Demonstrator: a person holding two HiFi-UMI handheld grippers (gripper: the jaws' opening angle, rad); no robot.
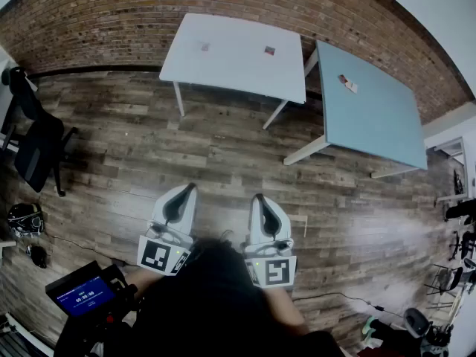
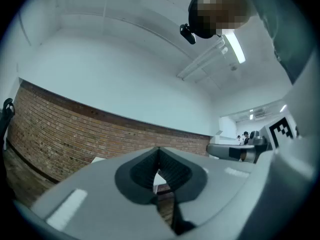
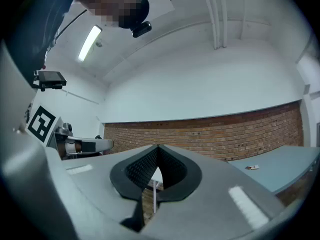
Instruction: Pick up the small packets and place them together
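Two small packets (image 1: pixel 204 47) (image 1: pixel 269 50) lie apart on the white table (image 1: pixel 230 69) across the room. A third packet (image 1: pixel 347 84) lies on the light blue table (image 1: pixel 379 117) to its right, and shows in the right gripper view as a packet (image 3: pixel 252 167) too. Both grippers are held side by side over the wooden floor, far short of the tables and pointing toward them. My left gripper (image 1: pixel 190 187) (image 2: pixel 159 148) is shut with nothing in it. My right gripper (image 1: pixel 258 196) (image 3: pixel 158 146) is also shut and empty.
A brick wall (image 1: pixel 111 21) runs behind the tables. A black chair (image 1: pixel 33 147) stands at the left, with a helmet-like object (image 1: pixel 24 216) below it. A device with a lit blue screen (image 1: pixel 82 294) is near my left side. Stands and gear (image 1: pixel 454 266) crowd the right edge.
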